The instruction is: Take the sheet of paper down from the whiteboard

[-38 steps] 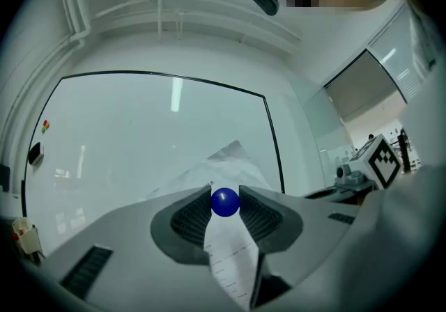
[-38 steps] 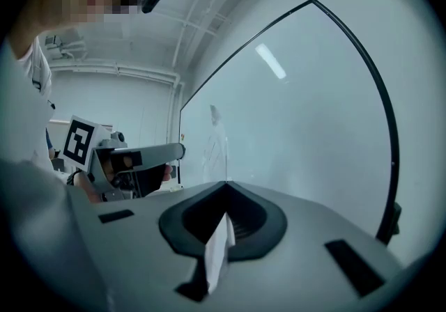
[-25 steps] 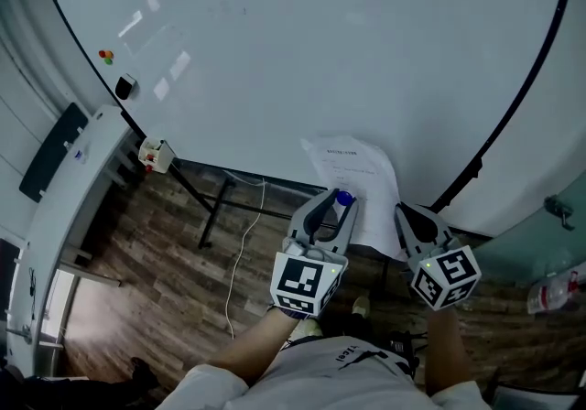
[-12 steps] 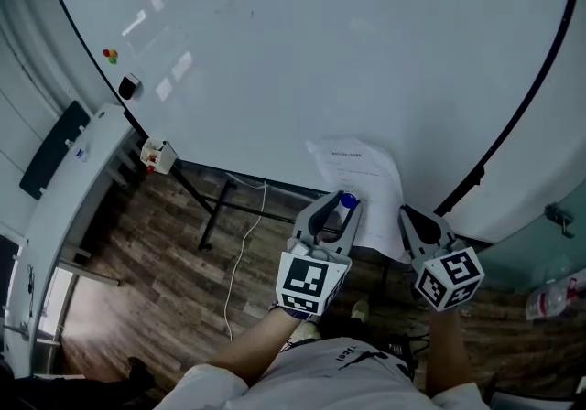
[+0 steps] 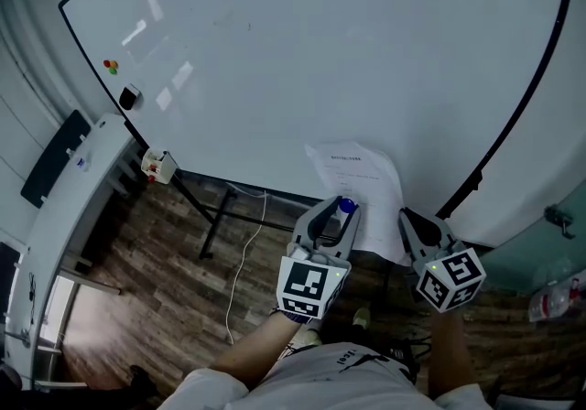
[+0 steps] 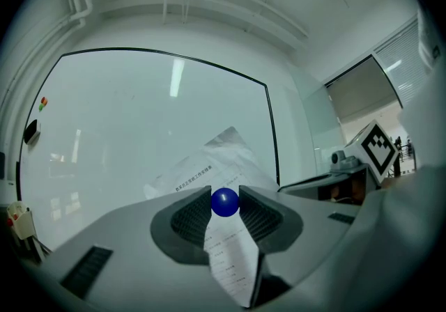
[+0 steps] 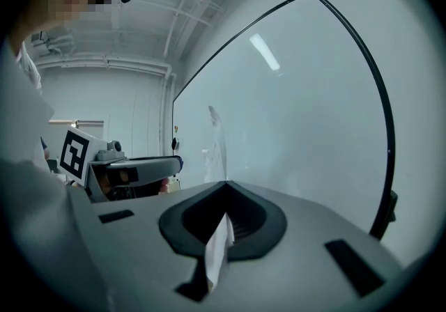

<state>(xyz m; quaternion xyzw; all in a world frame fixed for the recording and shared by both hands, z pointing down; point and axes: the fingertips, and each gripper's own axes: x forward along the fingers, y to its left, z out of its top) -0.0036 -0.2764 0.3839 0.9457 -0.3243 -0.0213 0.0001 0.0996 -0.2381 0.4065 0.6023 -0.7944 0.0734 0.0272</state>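
A printed sheet of paper lies crumpled against the lower part of the whiteboard. My left gripper points level at the board and is shut on a round blue magnet, held between its tips in front of the sheet. In the left gripper view the magnet sits between the pads, with the paper behind and below it. My right gripper is at the sheet's right edge. The right gripper view shows its jaws closed on the paper's edge.
Red and green magnets and a black eraser sit at the board's far left. A small box hangs at the lower left corner. A white desk stands left, and a cable crosses the wood floor beside the stand's legs.
Both grippers, the magnet and the sheet stay as they were. Only the head view has drifted slightly.
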